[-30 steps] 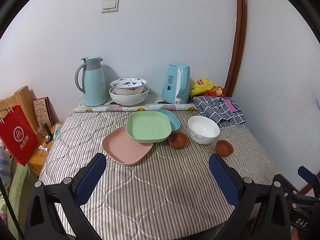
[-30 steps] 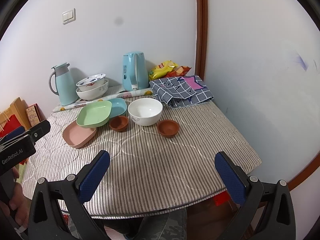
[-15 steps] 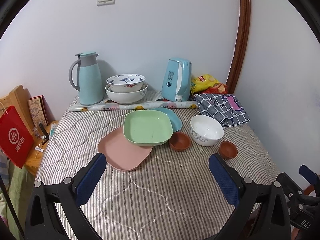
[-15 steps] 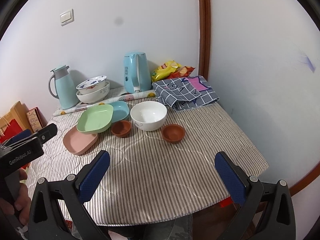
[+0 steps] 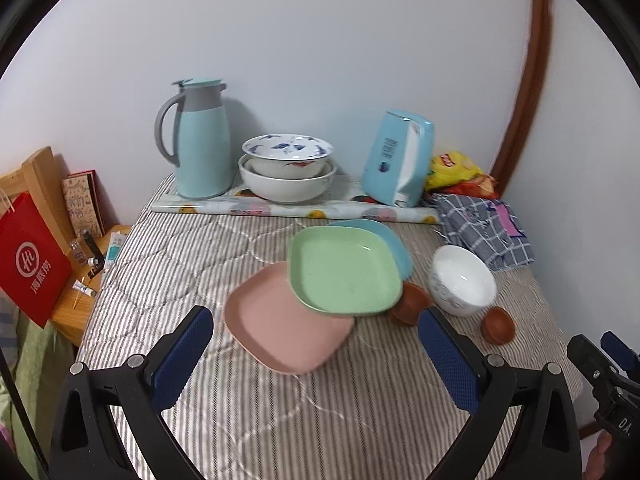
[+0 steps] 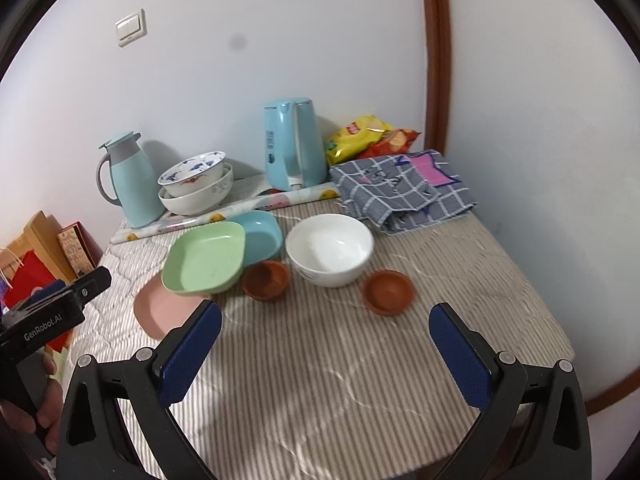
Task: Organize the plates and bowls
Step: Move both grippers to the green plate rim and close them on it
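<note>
A green square plate point(image 5: 344, 272) lies over a pink plate point(image 5: 280, 328) and a blue plate point(image 5: 384, 236). A white bowl point(image 5: 462, 280) sits right of them, between two small brown dishes point(image 5: 410, 302) point(image 5: 498, 324). My left gripper point(image 5: 316, 344) is open, above the pink plate's near edge. In the right wrist view the green plate point(image 6: 204, 258), white bowl point(image 6: 330, 248) and brown dishes point(image 6: 266, 280) point(image 6: 388, 286) lie ahead of my open, empty right gripper point(image 6: 324, 344).
Two stacked bowls point(image 5: 288, 172), a teal jug point(image 5: 200, 140), a blue kettle point(image 5: 400, 160), snack bags point(image 5: 456, 172) and a folded checked cloth point(image 5: 484, 228) line the back of the striped table point(image 5: 320, 420). A red bag point(image 5: 28, 260) stands left of it.
Both grippers have moved forward toward the dishes, which now look larger and closer. Both stay open. No dish has moved.
</note>
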Demonstrator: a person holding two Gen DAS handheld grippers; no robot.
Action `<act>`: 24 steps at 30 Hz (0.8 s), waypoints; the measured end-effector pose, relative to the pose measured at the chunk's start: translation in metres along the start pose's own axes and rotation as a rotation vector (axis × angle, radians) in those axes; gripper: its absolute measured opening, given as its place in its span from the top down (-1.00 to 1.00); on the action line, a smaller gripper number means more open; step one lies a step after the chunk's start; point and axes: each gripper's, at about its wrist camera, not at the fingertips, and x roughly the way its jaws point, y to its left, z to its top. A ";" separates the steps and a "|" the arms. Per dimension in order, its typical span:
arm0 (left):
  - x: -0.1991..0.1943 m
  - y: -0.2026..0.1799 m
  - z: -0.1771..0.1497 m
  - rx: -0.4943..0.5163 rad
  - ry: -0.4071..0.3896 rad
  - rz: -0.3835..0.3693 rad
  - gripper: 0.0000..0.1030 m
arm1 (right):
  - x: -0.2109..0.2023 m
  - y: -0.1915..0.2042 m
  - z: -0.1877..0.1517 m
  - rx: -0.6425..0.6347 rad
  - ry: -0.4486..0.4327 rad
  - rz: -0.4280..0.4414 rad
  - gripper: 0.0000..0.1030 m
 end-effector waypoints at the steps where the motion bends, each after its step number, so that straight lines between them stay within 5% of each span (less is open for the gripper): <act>1: 0.006 0.005 0.002 -0.013 0.005 0.001 -0.99 | 0.006 0.005 0.003 -0.003 0.000 0.003 -0.98; 13: 0.066 0.040 0.018 -0.051 0.083 0.027 -0.83 | 0.072 0.047 0.022 -0.078 0.046 0.057 -0.85; 24: 0.125 0.036 0.029 -0.027 0.151 0.030 -0.64 | 0.135 0.058 0.026 -0.063 0.136 0.110 -0.42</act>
